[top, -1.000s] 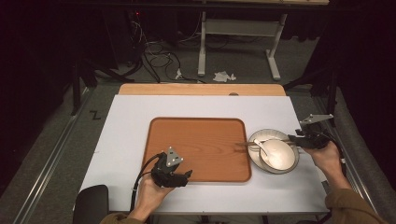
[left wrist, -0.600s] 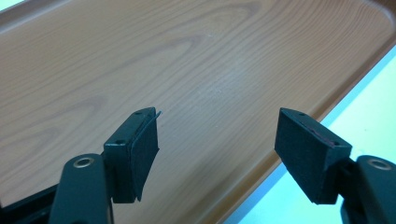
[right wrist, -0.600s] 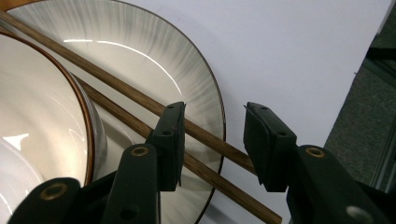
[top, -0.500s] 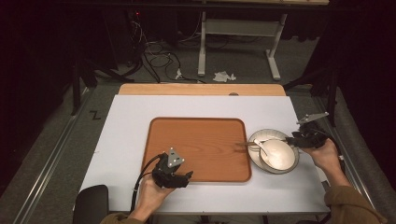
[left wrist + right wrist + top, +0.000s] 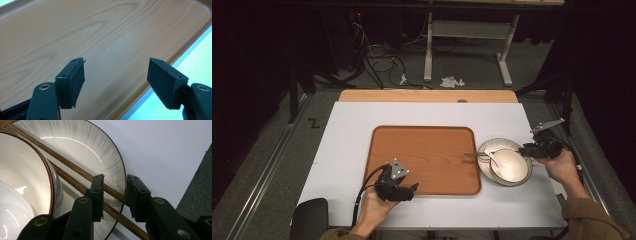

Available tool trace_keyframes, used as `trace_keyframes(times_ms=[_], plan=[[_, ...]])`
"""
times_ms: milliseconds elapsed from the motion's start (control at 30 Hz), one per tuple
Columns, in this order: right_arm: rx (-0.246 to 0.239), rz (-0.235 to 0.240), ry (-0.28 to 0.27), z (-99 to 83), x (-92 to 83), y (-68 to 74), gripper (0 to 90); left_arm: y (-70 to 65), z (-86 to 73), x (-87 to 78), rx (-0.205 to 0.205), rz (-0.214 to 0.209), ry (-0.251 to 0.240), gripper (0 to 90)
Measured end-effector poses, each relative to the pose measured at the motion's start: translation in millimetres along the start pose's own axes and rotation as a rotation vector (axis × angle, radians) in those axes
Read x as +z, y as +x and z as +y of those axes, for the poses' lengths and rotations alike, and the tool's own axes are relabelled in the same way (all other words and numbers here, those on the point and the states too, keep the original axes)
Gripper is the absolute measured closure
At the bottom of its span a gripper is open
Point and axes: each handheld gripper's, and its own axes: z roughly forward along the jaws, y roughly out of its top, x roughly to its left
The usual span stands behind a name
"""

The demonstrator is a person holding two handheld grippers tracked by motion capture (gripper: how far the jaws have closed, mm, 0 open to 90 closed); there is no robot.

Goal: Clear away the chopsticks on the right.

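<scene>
My right gripper (image 5: pixel 114 195) straddles the near chopstick (image 5: pixel 75 168) on the plate (image 5: pixel 110 157) rim, its long axis crossing the part-open jaws — seemingly not yet pinched; my left gripper (image 5: pixel 116 82) gapes empty over the tray (image 5: pixel 75 32).

High view: table (image 5: pixel 362 125) brightly and evenly lit, surroundings falling to near black at the left, right and top edges of the frame. Picture soft, small detail smeared. Shadows under hands faint. Left gripper view: tray (image 5: pixel 105 37) evenly lit, wood grain sharp at centre, softer toward the upper frame; pale bloom of glare right of centre. Right gripper view: plate (image 5: pixel 82 150) and bowl (image 5: pixel 25 182) carry thin curved highlights and one bright spot at left; near jaws slightly soft, dark, little detail.
</scene>
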Motion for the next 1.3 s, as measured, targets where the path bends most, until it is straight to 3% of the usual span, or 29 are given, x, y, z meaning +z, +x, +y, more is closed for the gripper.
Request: trace_keyframes(times_ms=[267, 800, 867, 1133, 1300], plan=[[-0.012, -0.021, 0.004, -2.2, -3.0, -0.6, 77.5, 0.7, 0.2, -0.6, -0.002, 0.002, -0.003, 30.2], [-0.028, -0.005, 0.029, -1.6, -4.2, 2.4, 77.6, -1.4, 2.0, -1.7, -0.003, 0.001, -0.024, 30.6], [-0.033, -0.017, 0.027, -0.8, -2.0, 2.7, 74.6, -2.0, 2.4, -2.7, -0.001, 0.0, -0.031, 30.7], [-0.036, -0.022, 0.037, -1.5, -3.1, 2.8, 79.6, -1.7, 2.2, -3.8, -0.004, -0.008, -0.036, 30.9], [-0.047, -0.028, 0.043, -1.6, -1.5, 3.3, 77.7, -1.4, 2.9, -4.2, -0.01, -0.012, -0.042, 31.0]])
